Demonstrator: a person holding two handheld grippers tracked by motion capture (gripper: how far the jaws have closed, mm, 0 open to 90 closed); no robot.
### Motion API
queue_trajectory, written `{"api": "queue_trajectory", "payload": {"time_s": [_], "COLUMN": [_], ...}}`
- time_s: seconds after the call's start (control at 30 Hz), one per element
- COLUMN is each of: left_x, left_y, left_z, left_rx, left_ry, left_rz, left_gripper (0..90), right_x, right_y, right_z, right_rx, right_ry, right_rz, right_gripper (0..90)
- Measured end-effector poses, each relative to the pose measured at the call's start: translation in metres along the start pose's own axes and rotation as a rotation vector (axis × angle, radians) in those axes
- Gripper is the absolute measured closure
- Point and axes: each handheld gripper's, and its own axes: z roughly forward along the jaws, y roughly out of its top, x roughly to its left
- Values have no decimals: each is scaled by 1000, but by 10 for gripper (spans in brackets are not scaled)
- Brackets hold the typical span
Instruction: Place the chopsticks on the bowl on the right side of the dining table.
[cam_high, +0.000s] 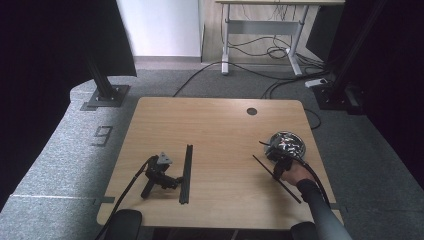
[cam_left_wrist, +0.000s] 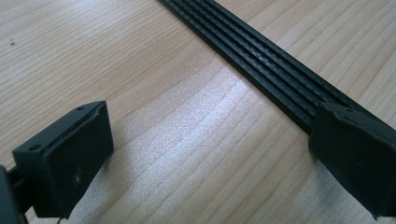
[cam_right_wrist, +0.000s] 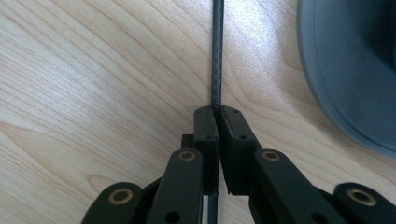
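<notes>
Left gripper (cam_high: 161, 172): it lies on the desk (cam_high: 220, 125) with no hand on it, its cable trailing toward the near edge; the jaws are spread wide, and nothing is between them.
Ribbed strip (cam_high: 186, 173): a long black strip, flat on the desk just beside the left gripper; in the left gripper view it runs past the right jaw (cam_left_wrist: 275, 74).
Thin rod (cam_high: 276, 178): a slim black rod, lying slanted on the desk near the bowl (cam_high: 286, 142).
Right hand (cam_high: 295, 175): it comes from the near right corner, forearm stretched forward in a dark sleeve.
Right gripper (cam_right_wrist: 216, 111): low over the desk, its jaws pinching the thin rod.
</notes>
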Motion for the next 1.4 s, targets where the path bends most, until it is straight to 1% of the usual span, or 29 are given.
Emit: {"api": "queue_trajectory", "payload": {"time_s": [0.23, 0.33, 0.37, 0.43, 0.5, 0.6, 0.7, 0.77, 0.8, 0.83, 0.9, 0.93, 1.03, 1.07, 1.1, 1.13, 1.17, 1.23, 1.27, 1.4], "left_x": [0, 0, 0, 0, 0, 0, 0, 0, 0, 0, 0, 0, 0, 0, 0, 0, 0, 0, 0, 0], "left_y": [0, 0, 0, 0, 0, 0, 0, 0, 0, 0, 0, 0, 0, 0, 0, 0, 0, 0, 0, 0], "left_z": [0, 0, 0, 0, 0, 0, 0, 0, 0, 0, 0, 0, 0, 0, 0, 0, 0, 0, 0, 0], "left_rx": [0, 0, 4, 3, 3, 3, 3, 3, 3, 2, 2, 2, 0, 0, 0, 0, 1, 1, 1, -1], "left_ry": [0, 0, 0, 0, 0, 0, 0, 0, 0, 1, 1, 1, 1, 1, 1, 1, 1, 1, 1, 2], "left_rz": [0, -2, 5, 4, 4, 4, 4, 4, 4, 4, 4, 4, 4, 4, 4, 4, 5, 5, 5, 4], "left_gripper": [0, 0, 0, 0, 0, 0, 0, 0, 0, 0, 0, 0, 0, 0, 0, 0, 0, 0, 0, 0], "right_x": [4, 7, 8, 10, 10, 12, 13, 13, 13, 14, 14, 14, 16, 16, 17, 17, 18, 18, 19, 20], "right_y": [-1, 0, 0, 1, 1, 2, 3, 3, 3, 3, 3, 3, 4, 4, 5, 5, 6, 6, 7, 8], "right_z": [-4, -11, -13, -20, -21, -28, -33, -40, -40, -45, -51, -51, -61, -61, -67, -67, -73, -76, -82, -94], "right_rx": [-16, -34, -39, -52, -56, -66, -72, -82, -82, -94, -95, -95, -109, -109, -117, -117, -125, -128, -136, -149], "right_ry": [16, 23, 21, 24, 24, 36, 39, 40, 40, 42, 46, 46, 51, 51, 54, 54, 55, 55, 56, 53], "right_rz": [-11, -17, -20, -22, -26, -31, -34, -38, -38, -38, -40, -40, -44, -44, -43, -43, -42, -43, -44, -45], "right_gripper": [854, 854, 854, 854, 854, 854, 854, 854, 854, 854, 854, 854, 854, 854, 854, 854, 854, 854, 854, 854]}}
